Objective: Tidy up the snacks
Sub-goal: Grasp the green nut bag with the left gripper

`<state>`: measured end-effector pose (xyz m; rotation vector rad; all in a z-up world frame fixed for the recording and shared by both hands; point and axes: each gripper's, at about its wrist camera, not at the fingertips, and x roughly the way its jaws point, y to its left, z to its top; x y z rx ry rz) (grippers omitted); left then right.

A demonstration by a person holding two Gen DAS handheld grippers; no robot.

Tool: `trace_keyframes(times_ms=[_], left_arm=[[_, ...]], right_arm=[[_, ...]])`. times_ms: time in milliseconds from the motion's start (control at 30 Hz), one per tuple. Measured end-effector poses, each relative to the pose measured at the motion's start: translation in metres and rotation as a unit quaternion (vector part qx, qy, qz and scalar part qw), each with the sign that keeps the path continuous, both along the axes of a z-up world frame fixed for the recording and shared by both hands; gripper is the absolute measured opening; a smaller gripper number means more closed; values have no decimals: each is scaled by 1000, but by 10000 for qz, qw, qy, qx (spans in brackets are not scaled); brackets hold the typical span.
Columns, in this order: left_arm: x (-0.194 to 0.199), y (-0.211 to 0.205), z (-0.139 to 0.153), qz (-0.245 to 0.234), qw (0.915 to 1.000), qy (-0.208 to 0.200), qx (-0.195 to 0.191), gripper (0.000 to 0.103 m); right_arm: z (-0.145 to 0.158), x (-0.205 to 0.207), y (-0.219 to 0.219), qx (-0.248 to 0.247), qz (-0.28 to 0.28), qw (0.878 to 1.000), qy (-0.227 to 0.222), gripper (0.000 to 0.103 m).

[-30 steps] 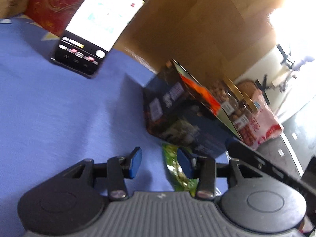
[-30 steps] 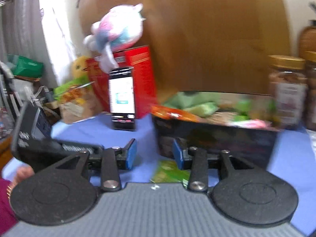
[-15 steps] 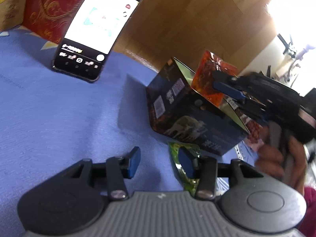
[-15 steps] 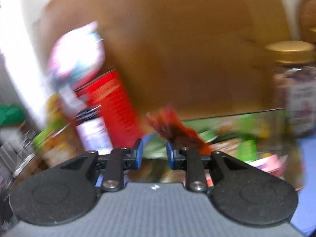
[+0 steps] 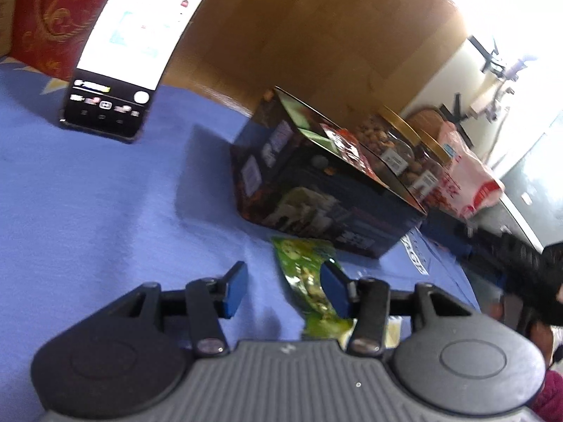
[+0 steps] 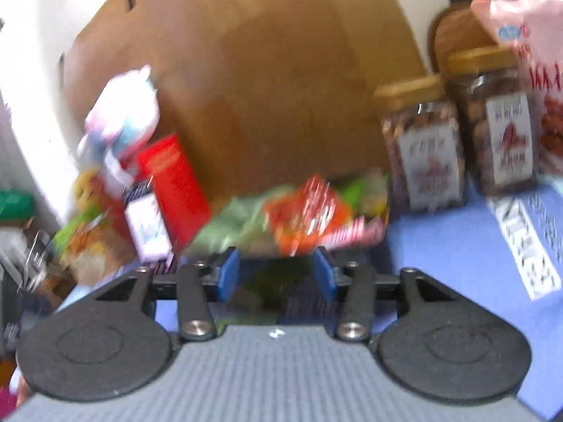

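A dark printed snack box [image 5: 316, 190] stands on the blue cloth [image 5: 88, 211], filled with packets. An orange-red packet [image 6: 309, 211] lies on top of the packets inside it; it also shows in the left wrist view [image 5: 346, 147]. A green snack packet [image 5: 306, 281] lies flat on the cloth in front of the box. My left gripper [image 5: 286, 290] is open and empty, low over the cloth, its right finger over the green packet. My right gripper [image 6: 276, 274] is open and empty, just in front of the box. The right wrist view is blurred.
A lit phone [image 5: 137, 45] leans on a red box [image 5: 45, 14] at the back left. Two nut jars [image 6: 425, 140] and a pink-white bag [image 6: 542, 70] stand right of the snack box. A brown cardboard panel [image 6: 264, 70] rises behind. A plush toy [image 6: 123, 116] sits at far left.
My right gripper was closed on the orange-red packet over the box; it has opened and drawn back, and the packet now lies in the box. My left gripper barely moved.
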<state>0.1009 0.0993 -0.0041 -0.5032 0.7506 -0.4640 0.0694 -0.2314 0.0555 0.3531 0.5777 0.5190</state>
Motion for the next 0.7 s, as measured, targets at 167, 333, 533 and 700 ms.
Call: trace_keyframes(times_ms=[167,333,533,700], left_arm=[[-4,-9,0,-317,9994,-13,-137,52],[1,-11,-8,-477,9977,197,-433,52],[5,-16,-14,-513,9953,363,-732,48],[-1,-25,-11,-426,9971,416,-470,25]], right_arm=[[-26,-13,10,202,498,9961,700,52],[-40,0,14,385,485,9908,1201,51],[-62,22,5,1332,412,9749,1735,44],[-64,15,8,1361,413,9706,1940,21]])
